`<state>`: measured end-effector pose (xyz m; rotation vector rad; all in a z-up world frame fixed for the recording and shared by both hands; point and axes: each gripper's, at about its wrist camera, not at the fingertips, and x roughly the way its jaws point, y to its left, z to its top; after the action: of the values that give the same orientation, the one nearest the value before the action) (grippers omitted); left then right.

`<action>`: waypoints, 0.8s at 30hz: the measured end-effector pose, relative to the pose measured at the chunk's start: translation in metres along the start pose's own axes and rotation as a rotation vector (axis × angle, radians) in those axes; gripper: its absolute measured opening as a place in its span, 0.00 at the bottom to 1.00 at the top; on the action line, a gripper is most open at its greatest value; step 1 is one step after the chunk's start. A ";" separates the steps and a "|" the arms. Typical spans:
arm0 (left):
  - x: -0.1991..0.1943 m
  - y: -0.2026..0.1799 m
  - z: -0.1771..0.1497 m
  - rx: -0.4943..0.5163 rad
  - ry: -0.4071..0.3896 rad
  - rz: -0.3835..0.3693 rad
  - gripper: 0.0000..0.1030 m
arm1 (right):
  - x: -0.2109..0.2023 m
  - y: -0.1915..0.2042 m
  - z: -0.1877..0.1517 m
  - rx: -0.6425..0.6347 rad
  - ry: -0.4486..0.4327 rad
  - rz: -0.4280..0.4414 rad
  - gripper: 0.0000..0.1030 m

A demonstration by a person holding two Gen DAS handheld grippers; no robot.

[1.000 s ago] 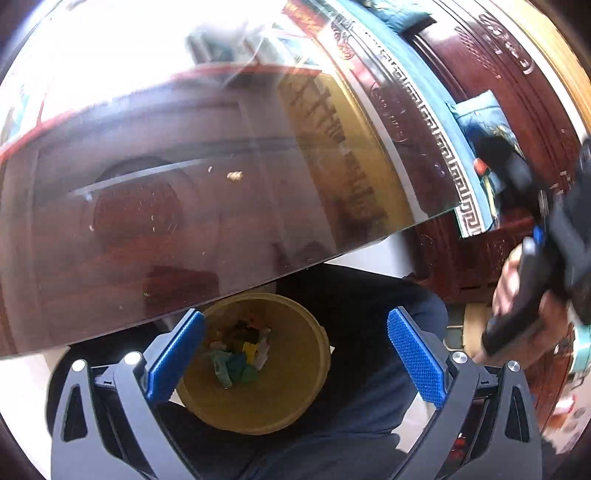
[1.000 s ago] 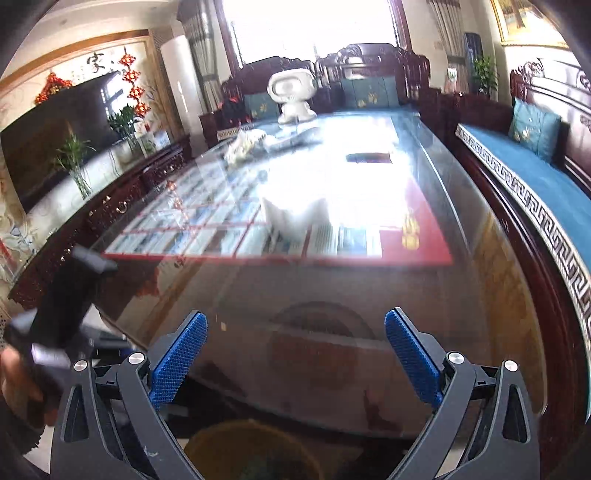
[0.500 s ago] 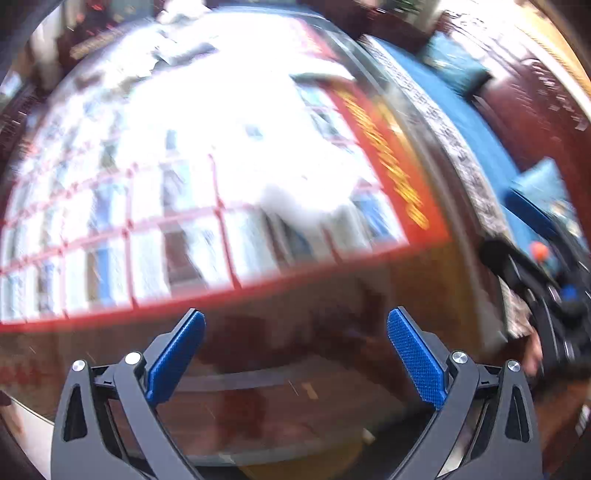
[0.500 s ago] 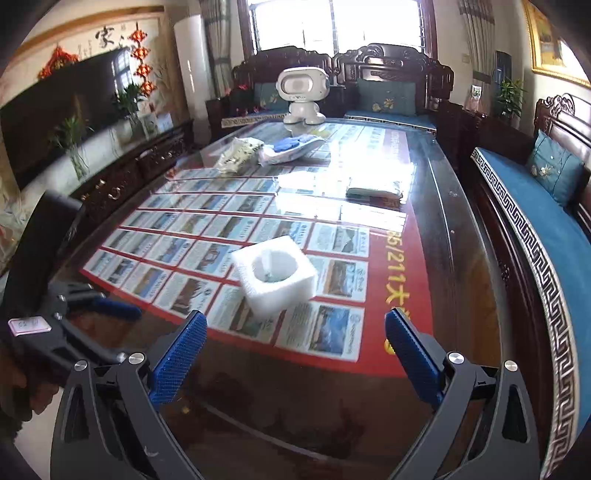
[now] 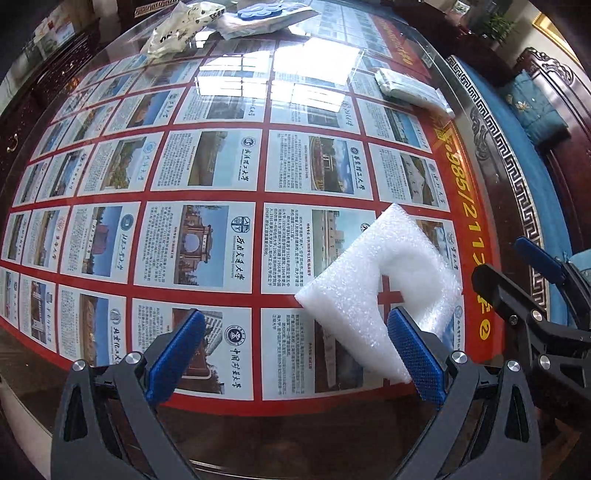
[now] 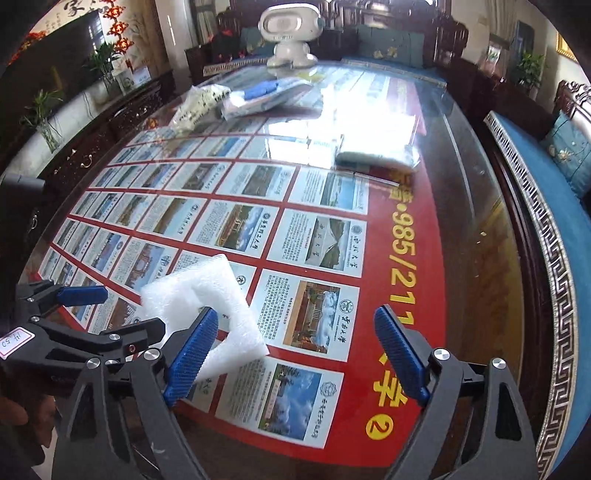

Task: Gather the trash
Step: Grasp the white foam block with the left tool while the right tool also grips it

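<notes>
A white foam block with a hollow middle lies on the glass-topped table over a red poster. It also shows in the right wrist view. My left gripper is open and empty, low over the table, with the block just past its right finger. My right gripper is open and empty, with the block beside its left finger. Each gripper shows in the other's view: the right one and the left one.
Farther back lie a crumpled white bag, a clear packet with blue pieces and a flat wrapped pack. A white toy robot stands at the far end. A blue-cushioned wooden bench runs along the right.
Both grippers have swung up from the yellow bin below the table edge and moved forward over the table. The foam block is now close to both.
</notes>
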<state>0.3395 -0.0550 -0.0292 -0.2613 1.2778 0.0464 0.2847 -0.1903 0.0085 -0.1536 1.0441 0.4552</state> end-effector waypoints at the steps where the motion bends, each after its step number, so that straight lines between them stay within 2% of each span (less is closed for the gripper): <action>1: 0.003 0.001 0.001 -0.010 0.007 -0.008 0.96 | 0.004 -0.002 0.002 0.004 0.017 0.017 0.77; 3: 0.008 0.003 0.001 -0.024 0.015 -0.011 0.96 | 0.011 -0.002 0.004 -0.002 0.048 0.042 0.72; 11: 0.019 0.014 0.001 -0.118 0.036 -0.073 0.96 | 0.032 -0.014 -0.003 0.077 0.099 0.217 0.71; 17: 0.026 0.021 0.001 -0.150 0.053 -0.140 0.95 | 0.041 -0.024 -0.009 0.137 0.112 0.292 0.63; 20: 0.027 0.020 0.002 -0.148 0.060 -0.163 0.89 | 0.043 -0.023 -0.008 0.135 0.110 0.300 0.62; 22: 0.028 0.021 0.003 -0.160 0.067 -0.186 0.84 | 0.044 -0.020 -0.008 0.127 0.108 0.325 0.54; 24: 0.028 0.022 0.003 -0.165 0.059 -0.214 0.76 | 0.044 -0.018 -0.008 0.125 0.100 0.366 0.37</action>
<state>0.3469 -0.0362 -0.0591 -0.5435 1.2995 -0.0389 0.3051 -0.1964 -0.0349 0.1298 1.2003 0.7158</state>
